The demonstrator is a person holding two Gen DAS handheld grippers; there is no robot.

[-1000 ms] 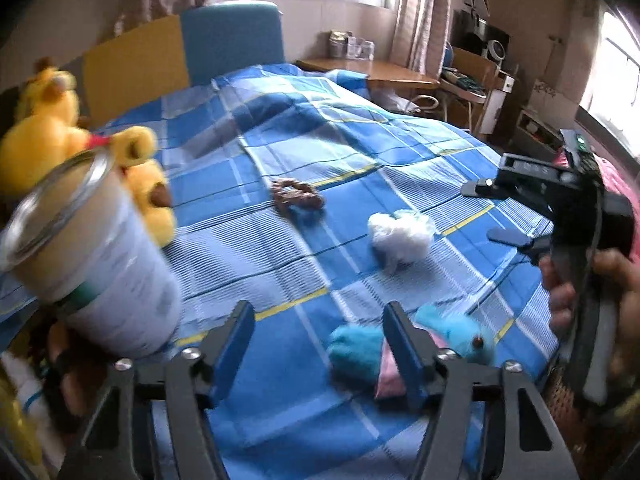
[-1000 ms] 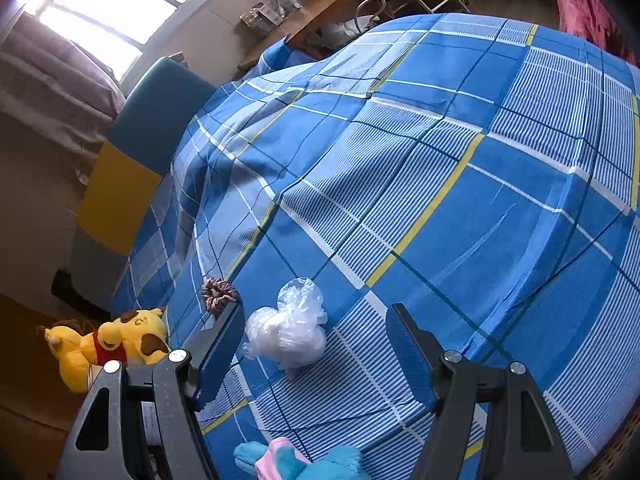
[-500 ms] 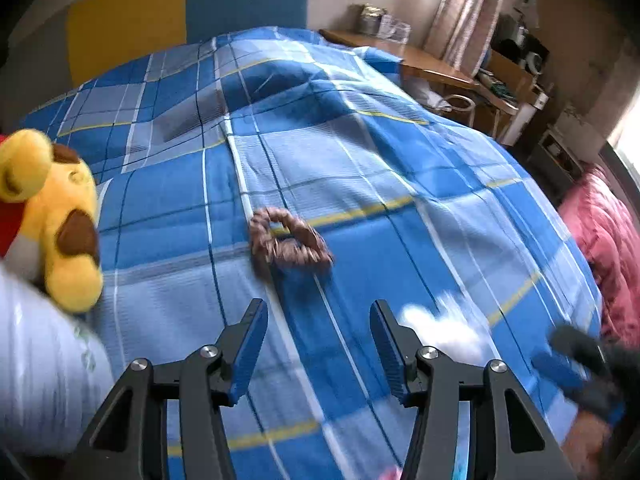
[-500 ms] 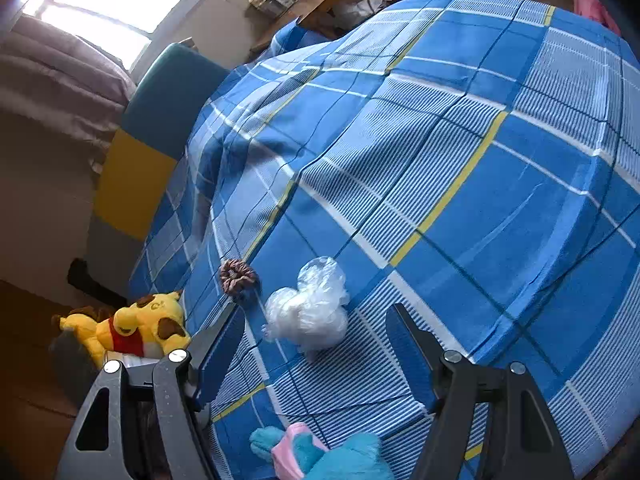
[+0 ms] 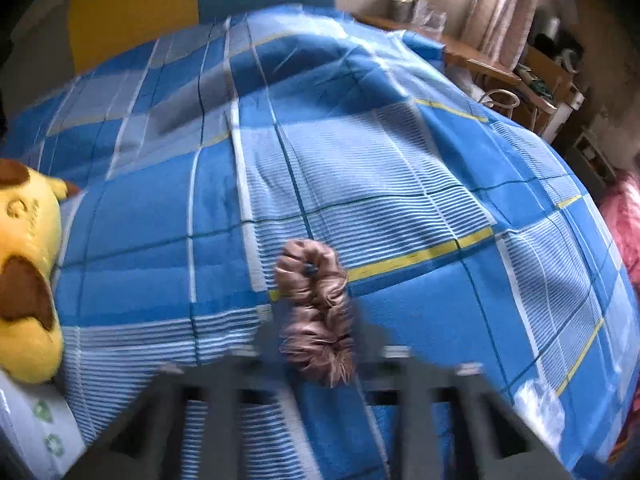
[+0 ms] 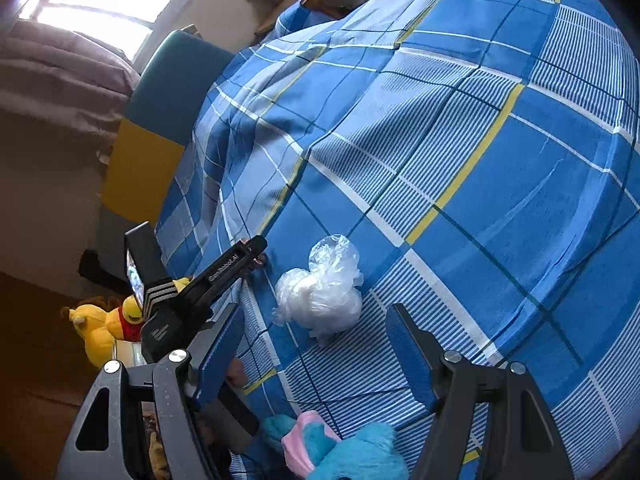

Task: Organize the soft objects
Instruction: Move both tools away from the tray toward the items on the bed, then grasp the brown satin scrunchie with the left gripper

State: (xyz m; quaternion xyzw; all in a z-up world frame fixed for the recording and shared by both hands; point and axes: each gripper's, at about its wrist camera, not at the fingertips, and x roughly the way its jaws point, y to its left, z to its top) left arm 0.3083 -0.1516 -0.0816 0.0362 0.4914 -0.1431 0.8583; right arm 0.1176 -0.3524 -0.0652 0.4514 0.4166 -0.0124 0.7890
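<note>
A brown scrunchie [image 5: 316, 308] lies on the blue checked bedspread [image 5: 420, 184]. My left gripper [image 5: 316, 356] is blurred and straddles its near end; its fingers are hard to make out. From the right wrist view the left gripper [image 6: 256, 254] reaches onto the bed beside a white plastic bag of stuffing [image 6: 320, 296]. My right gripper [image 6: 316, 356] is open and empty, hovering just in front of that bag. A blue and pink plush [image 6: 340, 448] lies below it. A yellow plush bear [image 5: 24, 280] sits at the left.
A white container [image 5: 28, 428] stands at the lower left by the bear. A yellow and blue headboard [image 5: 192, 8] is behind the bed. A wooden desk [image 5: 476, 60] and shelves stand to the right. A pink cloth [image 5: 624, 224] lies at the right edge.
My left gripper has moved forward and down to the scrunchie, which now lies between its fingers. My right gripper has edged slightly closer to the white bag.
</note>
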